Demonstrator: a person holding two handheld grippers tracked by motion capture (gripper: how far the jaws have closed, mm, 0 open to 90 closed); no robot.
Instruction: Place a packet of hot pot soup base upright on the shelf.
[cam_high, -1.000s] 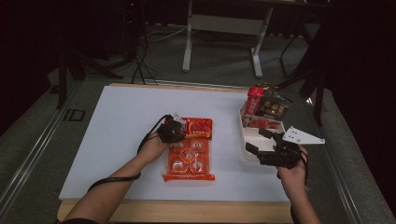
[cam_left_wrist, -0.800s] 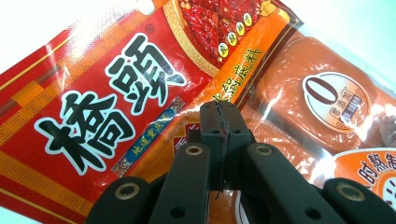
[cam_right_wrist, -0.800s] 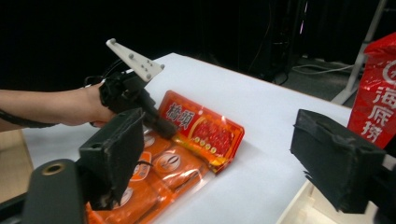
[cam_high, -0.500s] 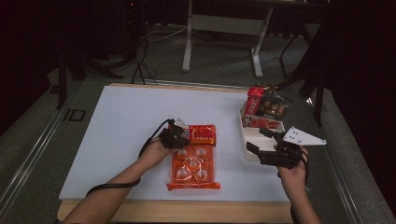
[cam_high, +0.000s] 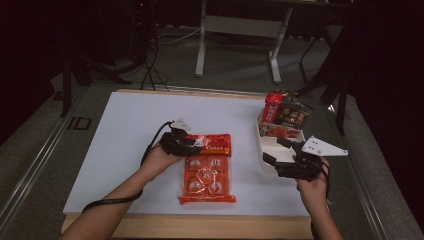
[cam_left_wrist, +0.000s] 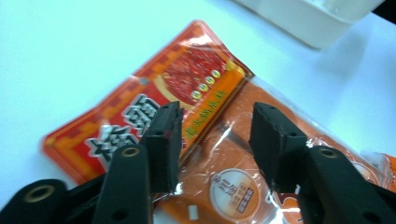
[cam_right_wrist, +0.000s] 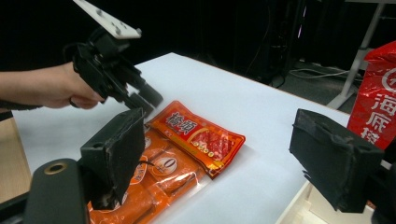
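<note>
Packets of food lie mid-table: we see an orange packet (cam_high: 207, 179) lying flat, and a smaller red packet (cam_high: 214, 143) lying across its far end, overlapping it. Our left gripper (cam_high: 192, 143) hangs just over the left end of the red packet, its jaws having just been opening; in the left gripper view they stand apart above both packets (cam_left_wrist: 187, 88) with nothing pinched between them. Our right gripper (cam_high: 280, 152) sits at the right of the table, jaws spread wide and empty, beside the near end of a white tray (cam_high: 270, 145). At the far end of that tray stand a red bag (cam_high: 272, 107) and a dark bag (cam_high: 292, 114).
</note>
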